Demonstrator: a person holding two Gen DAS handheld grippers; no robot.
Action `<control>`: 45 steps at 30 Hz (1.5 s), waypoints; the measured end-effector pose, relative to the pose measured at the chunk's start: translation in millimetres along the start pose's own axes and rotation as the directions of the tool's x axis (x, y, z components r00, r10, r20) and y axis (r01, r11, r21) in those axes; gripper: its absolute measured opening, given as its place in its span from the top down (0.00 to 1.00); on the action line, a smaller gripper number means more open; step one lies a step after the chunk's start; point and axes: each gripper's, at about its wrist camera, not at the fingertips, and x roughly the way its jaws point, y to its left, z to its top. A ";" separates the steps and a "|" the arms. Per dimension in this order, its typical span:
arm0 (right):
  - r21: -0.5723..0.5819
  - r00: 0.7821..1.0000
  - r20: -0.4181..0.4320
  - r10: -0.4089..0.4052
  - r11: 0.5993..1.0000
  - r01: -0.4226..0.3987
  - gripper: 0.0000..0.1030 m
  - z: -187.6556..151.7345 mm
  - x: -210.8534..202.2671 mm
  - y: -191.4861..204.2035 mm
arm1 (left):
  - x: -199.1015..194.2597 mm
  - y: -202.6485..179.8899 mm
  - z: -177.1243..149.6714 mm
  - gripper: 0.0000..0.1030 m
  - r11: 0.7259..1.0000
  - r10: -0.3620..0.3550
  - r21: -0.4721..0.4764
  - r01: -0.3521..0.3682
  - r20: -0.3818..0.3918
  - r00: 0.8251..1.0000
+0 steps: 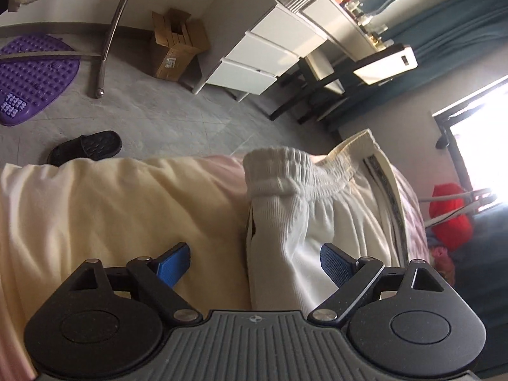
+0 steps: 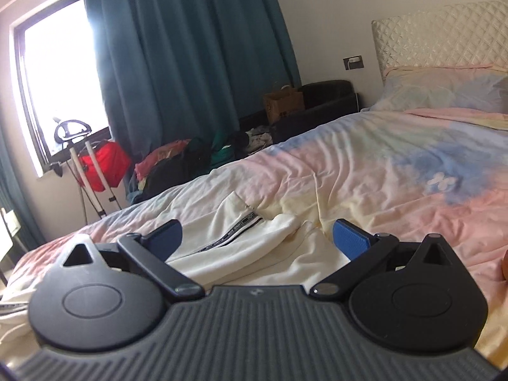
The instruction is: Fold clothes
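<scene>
White trousers [image 1: 295,209] with an elastic waistband and a patterned side stripe lie on the bed, bunched up at the bed's edge. My left gripper [image 1: 254,262] is open just above them, the cloth lying between its blue pads without being clamped. In the right wrist view the same white trousers [image 2: 250,241] with the side stripe lie flat on the pastel bedcover [image 2: 365,165]. My right gripper [image 2: 257,236] is open just above the cloth, holding nothing.
A cream sheet [image 1: 111,209] covers the bed's near side. On the floor are a black slipper [image 1: 85,147], a purple mat [image 1: 31,76], a cardboard box [image 1: 176,47] and white drawers [image 1: 263,50]. A clothes pile [image 2: 190,158], red bag [image 2: 104,165] and headboard [image 2: 444,35] lie beyond.
</scene>
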 end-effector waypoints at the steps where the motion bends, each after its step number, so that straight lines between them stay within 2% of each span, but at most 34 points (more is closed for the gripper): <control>1: 0.017 1.000 -0.005 -0.007 1.000 0.007 0.00 0.7 2.4 -4.5 | 3.3 2.6 1.0 0.13 1.000 -0.030 -0.007 0.030 -0.006 1.000; 4: 0.090 0.999 -0.049 -0.011 0.996 0.015 0.00 2.0 14.3 -18.0 | 11.9 8.1 -0.7 0.26 0.983 -0.169 -0.086 0.164 -0.046 0.985; 7: 0.203 0.994 -0.107 0.014 0.979 0.008 0.00 1.7 24.6 -37.7 | 9.6 7.5 -5.1 0.27 0.953 -0.291 -0.106 0.284 -0.056 0.955; 9: 0.279 0.992 -0.125 0.008 0.960 0.028 0.00 0.2 27.4 -54.5 | 8.7 4.7 -7.4 0.27 0.954 -0.294 -0.079 0.289 -0.061 0.954; 10: 0.312 0.992 -0.124 -0.010 0.949 0.048 0.00 -0.9 27.6 -63.6 | 10.4 2.0 -9.9 0.27 0.962 -0.270 -0.063 0.266 -0.069 0.960; 12: 0.378 0.991 -0.124 -0.044 0.922 0.088 0.00 -3.2 27.8 -81.9 | 18.0 -1.5 -15.5 0.30 0.984 -0.179 -0.031 0.177 -0.108 0.978; 13: 0.409 0.990 -0.125 -0.061 0.906 0.108 0.00 -4.3 27.9 -91.0 | 21.8 -0.3 -17.5 0.39 0.989 -0.147 -0.030 0.144 -0.132 0.980; 14: 0.441 0.989 -0.127 -0.078 0.889 0.127 0.00 -5.5 28.0 -100.1 | 24.7 1.8 -17.9 0.39 0.991 -0.136 -0.042 0.131 -0.142 0.981; 17: 0.489 0.975 -0.142 -0.173 0.844 0.221 0.02 -12.7 27.2 -124.8 | 24.5 8.9 -16.5 0.39 0.984 -0.162 -0.092 0.150 -0.130 0.978; 19: 0.537 0.967 -0.178 -0.183 0.805 0.251 0.07 -20.7 29.9 -137.2 | 24.5 12.9 -15.9 0.40 0.982 -0.169 -0.108 0.156 -0.123 0.978; 21: 0.568 0.961 -0.216 -0.176 0.778 0.270 0.22 -26.9 33.7 -144.8 | 24.4 15.6 -15.5 0.48 0.979 -0.176 -0.121 0.162 -0.114 0.978; 22: 0.573 0.957 -0.232 -0.174 0.771 0.279 0.28 -29.1 36.0 -146.0 | 24.4 16.6 -15.4 0.56 0.979 -0.177 -0.124 0.163 -0.112 0.978; 23: 0.577 0.954 -0.245 -0.173 0.765 0.287 0.29 -31.6 38.4 -145.9 | 24.6 17.3 -15.2 0.71 0.979 -0.177 -0.122 0.163 -0.111 0.978; 24: 0.581 0.951 -0.259 -0.171 0.759 0.295 0.30 -34.1 40.7 -145.8 | 24.8 17.9 -15.1 0.80 0.979 -0.177 -0.121 0.163 -0.110 0.978; 26: 0.589 0.943 -0.289 -0.164 0.746 0.310 0.30 -38.8 46.5 -146.5 | 24.5 16.7 -13.5 0.88 0.976 -0.198 -0.115 0.186 -0.100 0.975; 28: 0.601 0.941 -0.308 -0.142 0.738 0.308 0.31 -41.8 50.4 -148.8 | 17.9 12.6 -12.6 0.89 0.969 -0.237 -0.091 0.230 -0.071 0.969; 31: 0.618 0.934 -0.348 -0.085 0.728 0.297 0.31 -48.5 59.3 -150.4 | -1.3 0.6 -14.5 0.90 0.947 -0.319 -0.034 0.319 -0.011 0.948; 32: 0.626 0.931 -0.360 -0.065 0.722 0.293 0.31 -51.2 62.0 -150.8 | -4.5 -1.0 -15.5 0.90 0.945 -0.326 -0.032 0.325 -0.008 0.945; 34: 0.643 0.923 -0.383 -0.029 0.709 0.290 0.31 -57.1 68.3 -152.4 | -3.8 1.5 -17.2 0.89 0.953 -0.299 -0.057 0.297 -0.031 0.954; 35: 0.648 0.922 -0.388 -0.024 0.703 0.291 0.40 -59.3 70.8 -153.1 | -3.5 2.7 -18.0 0.88 0.957 -0.286 -0.069 0.283 -0.043 0.957; 37: 0.655 0.921 -0.389 -0.025 0.695 0.295 0.48 -62.8 75.0 -154.4 | -2.8 5.2 -19.7 0.88 0.963 -0.259 -0.092 0.253 -0.067 0.964; 39: 0.657 0.921 -0.389 -0.023 0.694 0.294 0.50 -65.5 80.0 -154.7 | 3.5 12.9 -18.0 0.86 0.964 -0.238 -0.142 0.223 -0.095 0.967; 40: 0.652 0.921 -0.390 -0.023 0.699 0.293 0.50 -65.8 83.6 -153.9 | 7.5 17.6 -16.7 0.80 0.963 -0.228 -0.170 0.208 -0.110 0.968; 41: 0.652 0.920 -0.392 -0.022 0.699 0.295 0.50 -66.4 87.2 -153.4 | 13.5 21.3 -14.8 0.61 0.962 -0.220 -0.193 0.192 -0.133 0.967; 42: 0.655 0.920 -0.393 -0.016 0.697 0.292 0.50 -67.1 90.5 -152.6 | 20.3 23.0 -13.0 0.47 0.963 -0.215 -0.202 0.180 -0.167 0.962; 43: 0.651 0.920 -0.392 -0.014 0.702 0.288 0.50 -66.5 92.0 -151.0 | 24.7 21.9 -12.9 0.41 0.965 -0.212 -0.195 0.175 -0.190 0.959; 45: 0.636 0.920 -0.392 -0.015 0.719 0.282 0.50 -64.3 93.3 -147.1 | 30.8 16.8 -14.2 0.41 0.970 -0.210 -0.166 0.177 -0.210 0.955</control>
